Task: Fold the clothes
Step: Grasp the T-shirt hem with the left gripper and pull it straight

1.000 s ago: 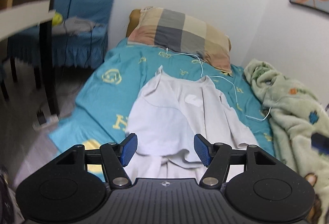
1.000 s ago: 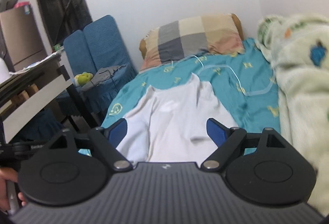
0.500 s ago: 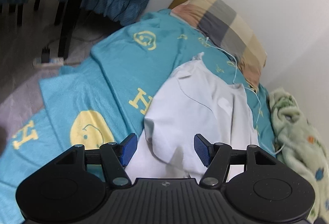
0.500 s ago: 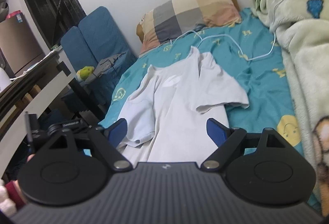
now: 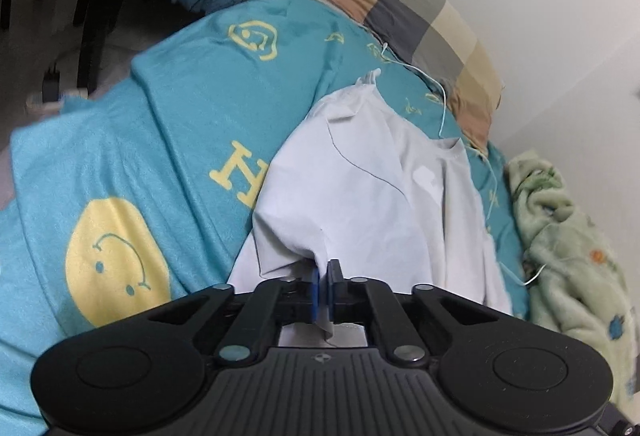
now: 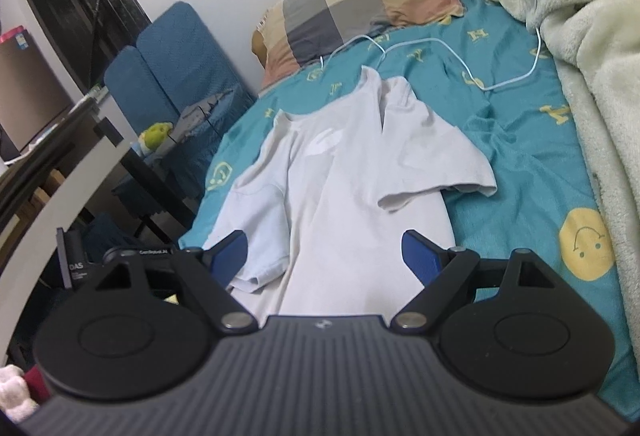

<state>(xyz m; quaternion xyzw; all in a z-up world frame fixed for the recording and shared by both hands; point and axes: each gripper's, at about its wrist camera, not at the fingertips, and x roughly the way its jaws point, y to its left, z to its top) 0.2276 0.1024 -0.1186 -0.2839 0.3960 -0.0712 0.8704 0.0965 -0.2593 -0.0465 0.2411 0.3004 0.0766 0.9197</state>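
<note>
White T-shirt (image 6: 352, 172) lies spread mid-bed, toward its foot — left tongs (image 5: 323, 290) clamped on a sleeve, right tongs (image 6: 326, 256) apart above the hem. First fold starting; next, grip the other side.

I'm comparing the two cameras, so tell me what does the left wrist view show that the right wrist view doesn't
Only the left wrist view shows the left gripper with its jaws shut on the white T-shirt at its sleeve hem. Only the right wrist view shows the right gripper with jaws open over the shirt's lower part, the flat right sleeve, and the yellow-green plush toy. Both show the shirt, the checked pillow, white cable, teal bedsheet and fleece blanket.
</note>
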